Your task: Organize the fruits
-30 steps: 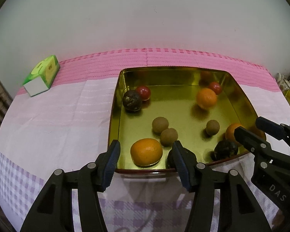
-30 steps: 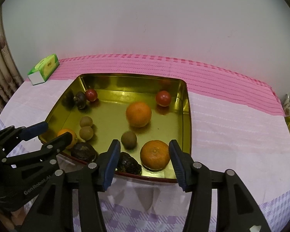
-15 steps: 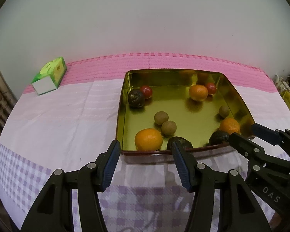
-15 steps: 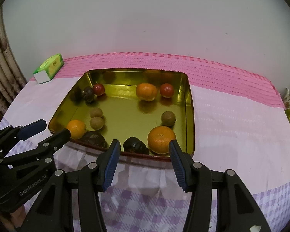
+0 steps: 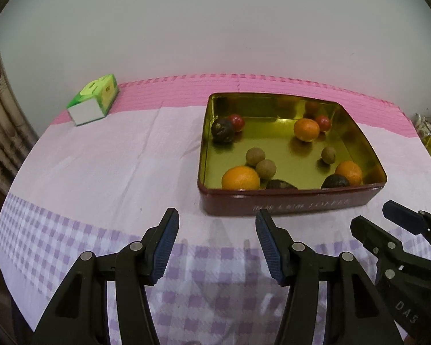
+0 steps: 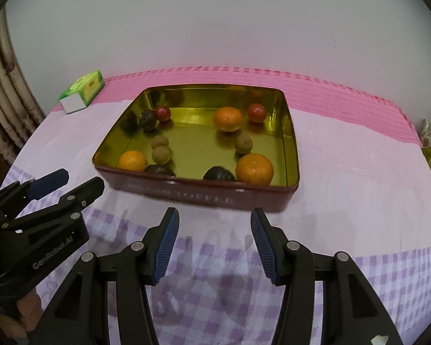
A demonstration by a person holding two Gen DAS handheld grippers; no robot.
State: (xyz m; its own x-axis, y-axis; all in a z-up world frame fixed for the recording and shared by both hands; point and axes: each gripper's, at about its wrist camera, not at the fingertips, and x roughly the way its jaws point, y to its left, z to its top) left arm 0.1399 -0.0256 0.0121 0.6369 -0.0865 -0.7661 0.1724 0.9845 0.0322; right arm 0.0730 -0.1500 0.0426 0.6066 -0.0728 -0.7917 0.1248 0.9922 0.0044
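Fruit count in one tin (image 5: pixel 290 202)

Three oranges (image 5: pixel 240 177), two red fruits (image 5: pixel 235 122), three small brown fruits (image 5: pixel 255 156) and three dark wrinkled fruits (image 5: pixel 222 130); one green box (image 5: pixel 94 99) far left; two tools (image 5: pixel 215 240) near.

Tin (image 5: pixel 290 207): glossy gold metal inside, reflecting fruit. Tablecloth (image 5: pixel 106 166): matt woven cloth. Gripper pads (image 5: pixel 163 247): ribbed blue, apparently rubber.
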